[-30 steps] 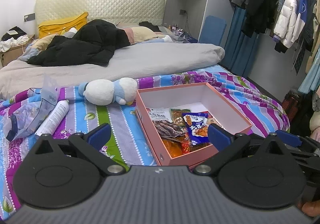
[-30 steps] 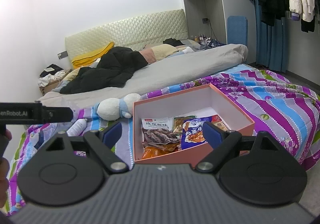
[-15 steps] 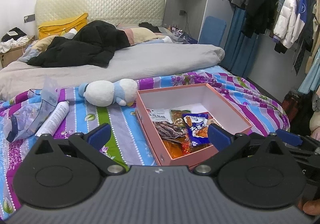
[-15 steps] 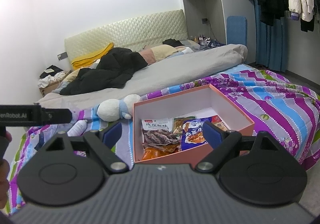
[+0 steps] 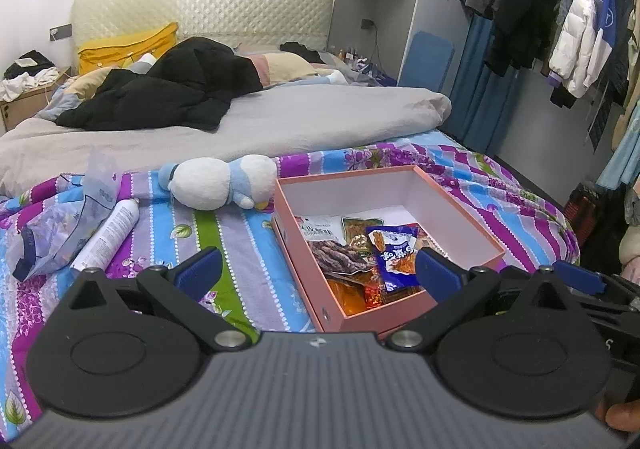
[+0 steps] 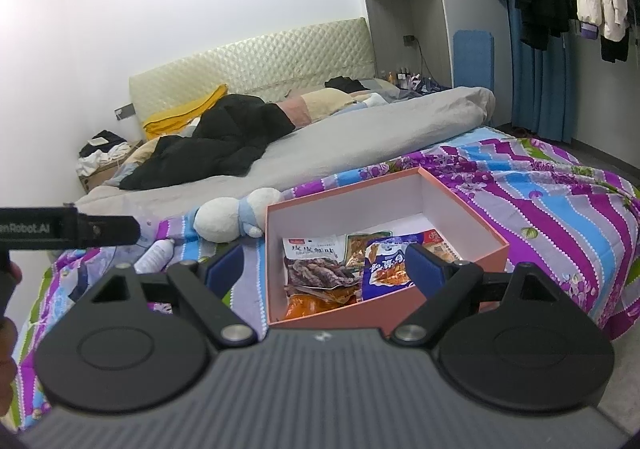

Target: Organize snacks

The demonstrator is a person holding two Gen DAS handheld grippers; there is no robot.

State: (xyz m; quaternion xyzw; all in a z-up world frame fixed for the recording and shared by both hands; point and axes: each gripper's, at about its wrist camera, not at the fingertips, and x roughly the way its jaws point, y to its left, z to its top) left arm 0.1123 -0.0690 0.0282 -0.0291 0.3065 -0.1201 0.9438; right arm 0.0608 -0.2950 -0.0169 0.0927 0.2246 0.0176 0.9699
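Note:
A pink open box (image 5: 460, 217) (image 6: 468, 205) lies on the striped bedspread, with several snack packets piled at its near end. Among them are a blue packet (image 5: 394, 259) (image 6: 386, 263) and a white-topped packet of dark pieces (image 5: 328, 245) (image 6: 316, 261). My left gripper (image 5: 318, 275) hangs open above the box's near left corner, nothing between its blue pads. In the right wrist view my right gripper (image 6: 326, 269) is open too, held over the box's near edge. The left gripper's side (image 6: 68, 231) shows at the left there.
A white and blue plush toy (image 5: 218, 185) (image 6: 232, 219) lies just left of the box. Further left are a white spray can (image 5: 110, 233) and a crumpled clear bag (image 5: 56, 233). A grey duvet (image 5: 260, 125) with dark clothes covers the bed behind; coats (image 5: 576, 41) hang at the right.

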